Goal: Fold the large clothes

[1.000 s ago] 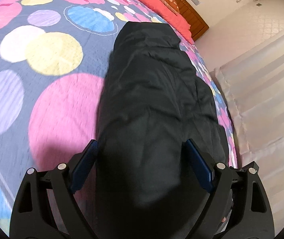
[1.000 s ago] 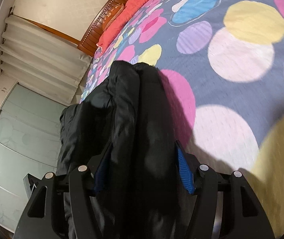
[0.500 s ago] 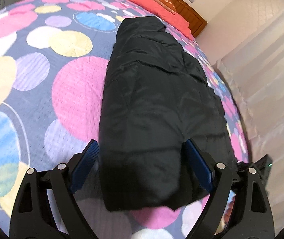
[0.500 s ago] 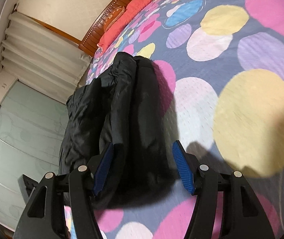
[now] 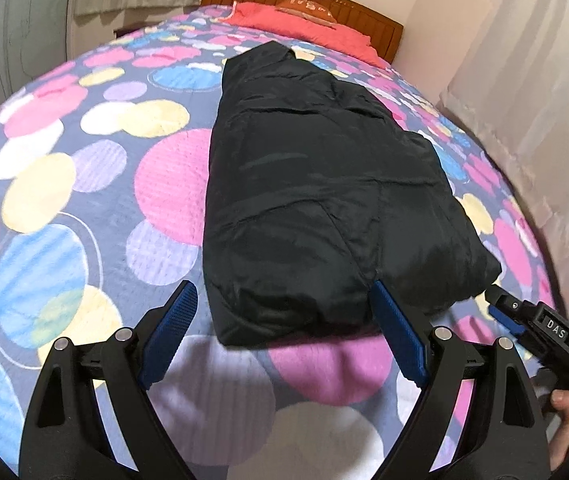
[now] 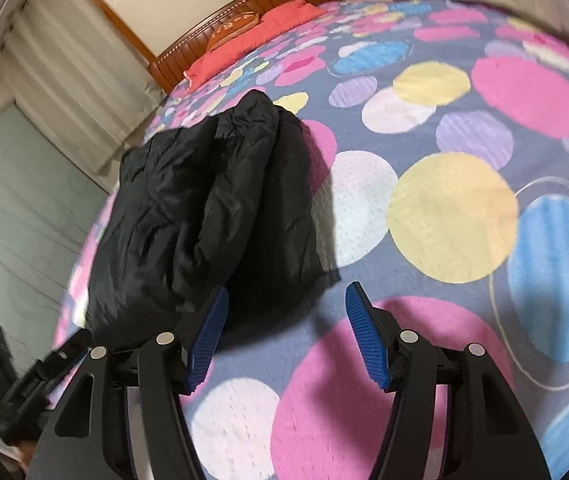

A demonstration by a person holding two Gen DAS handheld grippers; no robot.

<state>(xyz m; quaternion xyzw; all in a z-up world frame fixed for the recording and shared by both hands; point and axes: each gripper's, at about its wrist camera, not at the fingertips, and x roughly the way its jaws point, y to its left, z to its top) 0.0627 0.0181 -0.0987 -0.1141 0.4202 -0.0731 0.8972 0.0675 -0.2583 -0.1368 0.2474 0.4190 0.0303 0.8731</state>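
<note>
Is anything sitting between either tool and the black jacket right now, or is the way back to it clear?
Nothing visible blocks either one. The left tool is open just short of the jacket, with only bedspread between. The right tool is open beside the jacket's near end.

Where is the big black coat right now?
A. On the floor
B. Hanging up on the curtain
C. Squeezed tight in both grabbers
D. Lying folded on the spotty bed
D: the black coat lies folded on the spotty bedspread, with the left gripper and right gripper both open and off it.
</note>
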